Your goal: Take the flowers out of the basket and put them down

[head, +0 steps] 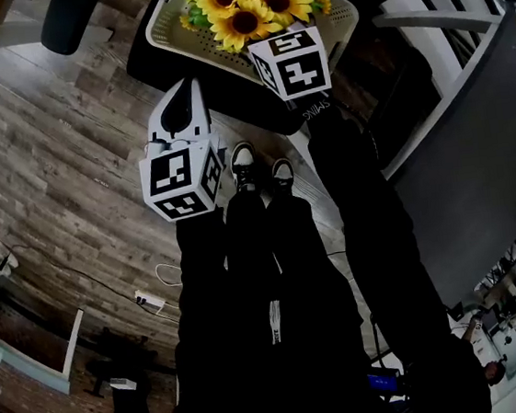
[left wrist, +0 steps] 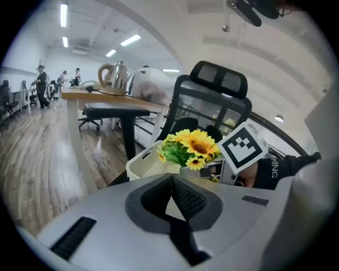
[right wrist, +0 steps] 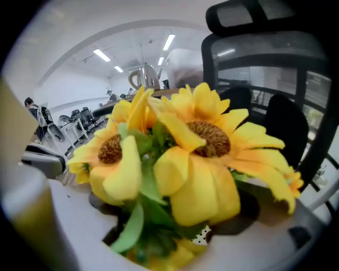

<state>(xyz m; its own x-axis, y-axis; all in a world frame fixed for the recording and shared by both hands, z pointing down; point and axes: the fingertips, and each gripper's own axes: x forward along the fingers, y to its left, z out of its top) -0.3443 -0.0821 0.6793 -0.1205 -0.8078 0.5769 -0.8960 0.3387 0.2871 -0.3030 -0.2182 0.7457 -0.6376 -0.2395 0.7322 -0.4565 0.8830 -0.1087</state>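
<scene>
A bunch of yellow sunflowers (head: 249, 3) sits over the cream perforated basket (head: 174, 35) at the top of the head view. My right gripper (head: 266, 31) reaches into the bunch from the near side, its marker cube just below the blooms. In the right gripper view the flowers (right wrist: 201, 159) fill the frame and their green stems run down between the jaws, which are shut on them. My left gripper (head: 189, 90) hovers left of the basket, apart from it. Its pads (left wrist: 183, 196) meet at the tip with nothing between them. The left gripper view also shows the flowers (left wrist: 193, 145) above the basket (left wrist: 143, 165).
The basket rests on a dark surface (head: 237, 106). A black mesh office chair (left wrist: 220, 79) stands behind it. The person's legs and shoes (head: 258, 168) are below on the wooden floor (head: 49, 160). A grey panel (head: 475, 158) runs along the right.
</scene>
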